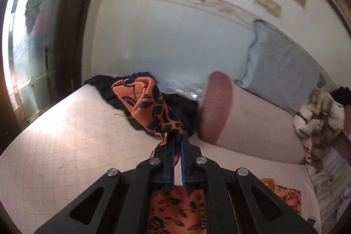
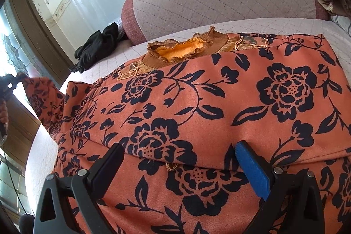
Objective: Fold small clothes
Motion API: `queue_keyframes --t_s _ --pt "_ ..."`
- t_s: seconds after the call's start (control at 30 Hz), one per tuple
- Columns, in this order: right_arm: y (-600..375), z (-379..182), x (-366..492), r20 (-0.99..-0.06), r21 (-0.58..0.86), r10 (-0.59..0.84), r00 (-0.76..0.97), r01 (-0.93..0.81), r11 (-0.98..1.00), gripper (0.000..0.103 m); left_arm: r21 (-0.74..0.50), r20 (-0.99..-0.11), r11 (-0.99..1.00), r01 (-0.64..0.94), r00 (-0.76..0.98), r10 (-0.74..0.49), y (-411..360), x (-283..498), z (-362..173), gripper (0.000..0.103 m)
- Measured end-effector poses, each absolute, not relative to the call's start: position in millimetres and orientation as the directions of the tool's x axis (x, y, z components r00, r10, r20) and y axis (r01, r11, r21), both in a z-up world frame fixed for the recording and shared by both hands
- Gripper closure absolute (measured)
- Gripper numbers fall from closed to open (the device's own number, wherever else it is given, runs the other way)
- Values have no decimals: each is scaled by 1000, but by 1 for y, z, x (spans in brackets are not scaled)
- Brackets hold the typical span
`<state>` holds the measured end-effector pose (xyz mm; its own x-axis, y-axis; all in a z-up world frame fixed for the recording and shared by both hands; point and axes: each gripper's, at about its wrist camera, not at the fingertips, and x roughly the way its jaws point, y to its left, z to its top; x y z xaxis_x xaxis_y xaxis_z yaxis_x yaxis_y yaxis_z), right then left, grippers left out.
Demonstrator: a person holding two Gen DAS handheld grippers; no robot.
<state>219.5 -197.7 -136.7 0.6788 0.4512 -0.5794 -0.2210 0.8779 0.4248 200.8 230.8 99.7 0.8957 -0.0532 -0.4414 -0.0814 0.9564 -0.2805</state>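
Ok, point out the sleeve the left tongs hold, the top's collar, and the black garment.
sleeve (image 1: 151, 106), left wrist view, on its lifted fold.
collar (image 2: 186, 49), right wrist view, orange lining.
black garment (image 2: 96, 47), right wrist view, its middle.

no readable text, labels, numbers

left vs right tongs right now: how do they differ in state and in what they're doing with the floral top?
The left tongs are shut, pinching a sleeve of the orange floral top and holding it lifted off the bed; the right tongs are spread wide open, gripping nothing. The left tongs point toward the black garment and the wall; the right tongs sit low over the top's folded body, aimed at its collar. Both share black frames with blue finger pads.
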Motion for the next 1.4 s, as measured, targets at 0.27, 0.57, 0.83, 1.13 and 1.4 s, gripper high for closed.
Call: queue_keyframes --t_s 0.27,0.57,0.83,1.13,1.4 --pt "-237 -121 196 -481 608 514 710 -152 779 1 -287 -508 887 363 727 -462 -31 209 73 97" --pt "-331 -125 150 -458 730 496 738 -6 684 1 -207 -764 945 254 562 -318 -24 192 -37 54" --pt "-340 -107 199 -430 802 537 726 35 596 1 -180 -750 983 -33 651 -116 110 173 -52 32" --pt "-286 -119 260 -815 300 204 543 95 949 83 -235 -788 965 -114 604 -120 147 177 -99 32" --pt "-287 -37 230 -674 139 60 736 46 989 93 -252 -753 962 -102 646 -129 148 176 -88 32"
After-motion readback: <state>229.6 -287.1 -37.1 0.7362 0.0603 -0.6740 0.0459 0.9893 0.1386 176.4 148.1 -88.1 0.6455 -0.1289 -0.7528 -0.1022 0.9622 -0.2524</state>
